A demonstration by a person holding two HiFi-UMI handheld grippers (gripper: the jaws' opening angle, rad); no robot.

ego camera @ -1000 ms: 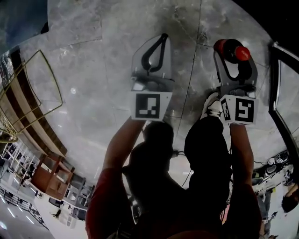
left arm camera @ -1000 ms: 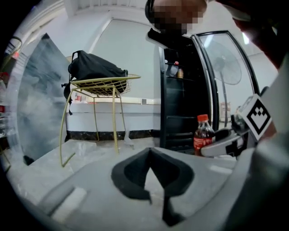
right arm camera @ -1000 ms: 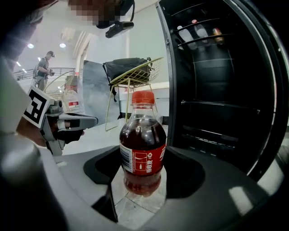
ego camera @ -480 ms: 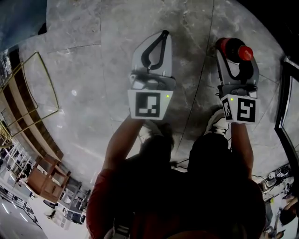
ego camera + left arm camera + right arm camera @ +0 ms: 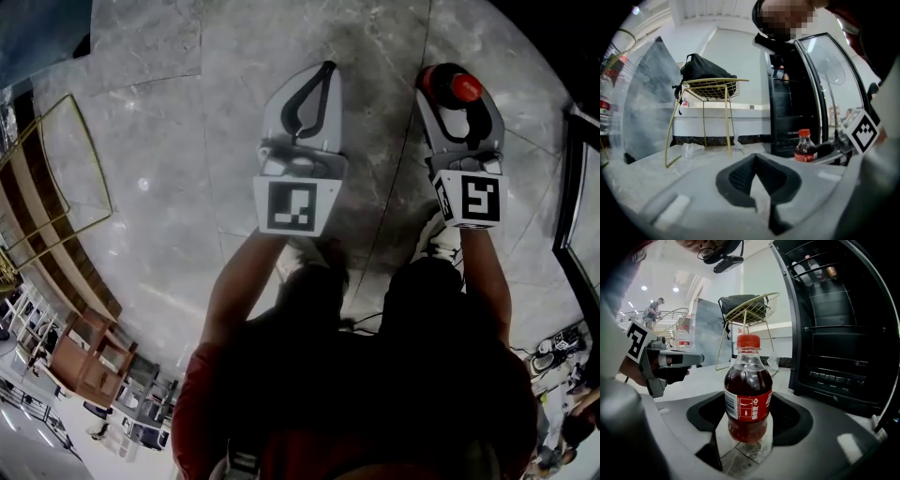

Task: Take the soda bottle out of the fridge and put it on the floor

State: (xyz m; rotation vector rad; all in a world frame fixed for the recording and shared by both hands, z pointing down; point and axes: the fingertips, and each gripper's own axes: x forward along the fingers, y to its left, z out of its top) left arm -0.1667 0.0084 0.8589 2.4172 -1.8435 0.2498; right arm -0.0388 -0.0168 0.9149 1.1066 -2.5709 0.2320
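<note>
Left claw [image 5: 327, 67]: clenched tip to tip, with nothing in it; a black-and-white square marker sits on its cube.
Floor [image 5: 159, 141]: bare grey marble slabs, open ahead; a gold wire chair [image 5: 715, 86] stands well apart at the far side.
Right claw [image 5: 453, 82]: grasping the bottle's body.
Soda bottle [image 5: 748, 394]: upright above the floor, red cap, dark drink; the white print on its red label is too small to read.
Fridge [image 5: 834, 333]: black, door open, its edge near the bottle's right.

Over the grey stone floor [image 5: 169, 187], the right tongs [image 5: 454, 92] clamp a red-capped soda bottle [image 5: 466, 86]; the left tongs [image 5: 326, 69] are closed.
</note>
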